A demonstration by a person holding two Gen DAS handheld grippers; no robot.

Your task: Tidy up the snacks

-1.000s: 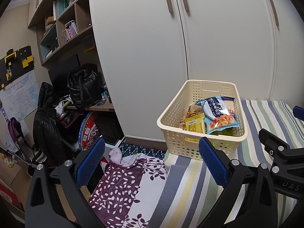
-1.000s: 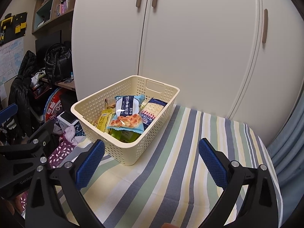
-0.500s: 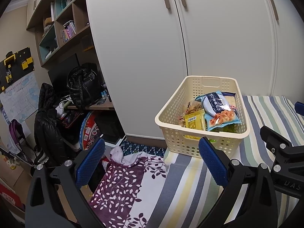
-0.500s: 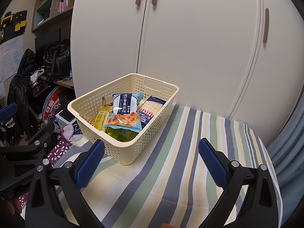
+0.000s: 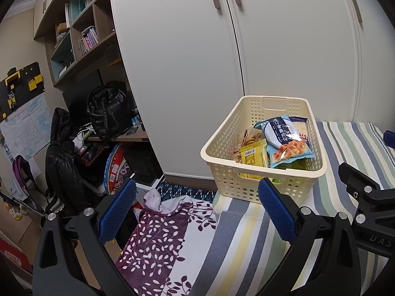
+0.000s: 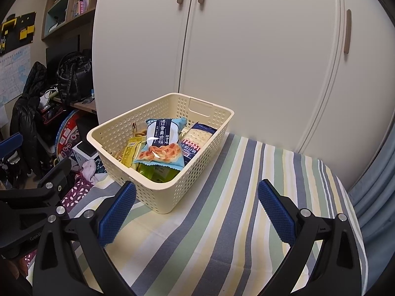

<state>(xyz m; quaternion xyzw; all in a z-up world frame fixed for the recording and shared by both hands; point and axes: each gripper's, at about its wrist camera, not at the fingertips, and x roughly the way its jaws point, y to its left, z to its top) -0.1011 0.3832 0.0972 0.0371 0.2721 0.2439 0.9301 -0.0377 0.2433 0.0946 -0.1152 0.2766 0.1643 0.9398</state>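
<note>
1. The left gripper (image 5: 196, 212) has its two blue-padded fingers spread wide, with nothing between them; its right pad (image 5: 276, 213) sits in front of the near wall of the basket as the left wrist view frames it (whether it touches cannot be told).
2. The right gripper (image 6: 196, 212) is equally wide open and empty, its left pad (image 6: 118, 213) just before the basket's near corner, its other finger over bare cloth.
3. Just beyond both sets of fingers stands the cream perforated basket (image 6: 116, 133), upright on the striped cloth (image 6: 237, 197) near that surface's left edge.
4. Inside the basket, a light blue snack bag (image 6: 161, 145) lies on top; a yellow packet (image 6: 130, 151) is to its left, a dark blue cracker packet (image 6: 197, 139) to its right, and a green packet (image 6: 158, 172) shows beneath at the near end.
5. Left of the stripes, a purple leaf-print blanket (image 5: 163, 241) hangs lower down.
6. Behind the basket rise white wardrobe doors (image 6: 259, 61); far left are a black backpack (image 5: 108, 113) on a desk and a dark jacket (image 5: 63, 167) over a chair
</note>
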